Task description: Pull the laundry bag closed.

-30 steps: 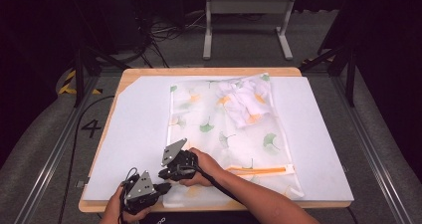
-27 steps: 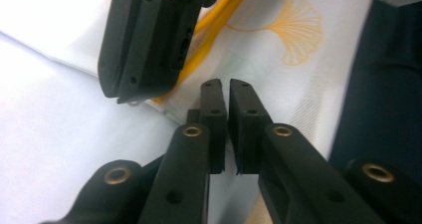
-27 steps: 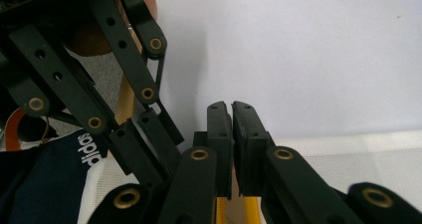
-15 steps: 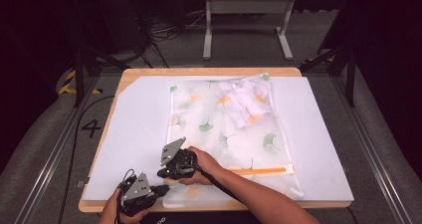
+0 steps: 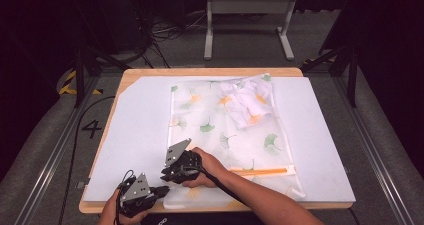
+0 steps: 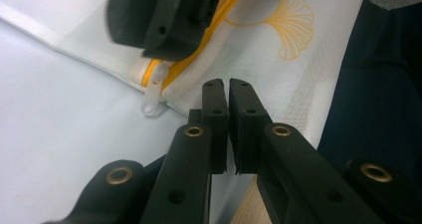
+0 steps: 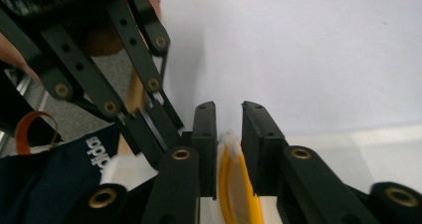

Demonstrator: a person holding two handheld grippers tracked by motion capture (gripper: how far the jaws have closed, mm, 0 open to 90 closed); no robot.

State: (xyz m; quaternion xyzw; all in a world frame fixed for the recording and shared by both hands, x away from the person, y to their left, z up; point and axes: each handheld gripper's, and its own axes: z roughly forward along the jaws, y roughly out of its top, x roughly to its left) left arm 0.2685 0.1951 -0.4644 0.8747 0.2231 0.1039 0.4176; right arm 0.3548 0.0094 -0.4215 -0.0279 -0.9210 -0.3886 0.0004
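A see-through mesh bag (image 5: 225, 130) printed with ginkgo leaves lies flat on the white sheet. A white garment (image 5: 247, 102) is bunched in its far right end. An orange zipper (image 5: 260, 171) runs along the near edge. My right gripper (image 5: 166, 177) is at the zipper's left end, jaws a little apart on either side of the orange zipper (image 7: 234, 184) and its pale pull tab (image 7: 229, 137). My left gripper (image 5: 161, 190) is at the bag's near left corner. Its jaws (image 6: 229, 84) are pressed together on the mesh edge, beside the clear pull tab (image 6: 152, 94).
A white sheet (image 5: 140, 115) covers most of the wooden table (image 5: 200, 71). The person's dark clothing (image 7: 59, 169) is at the near table edge. A metal stand (image 5: 247, 15) and cables sit on the floor beyond the table.
The left gripper has shifted slightly at the bag's near corner. The right gripper has stayed at the zipper's left end.
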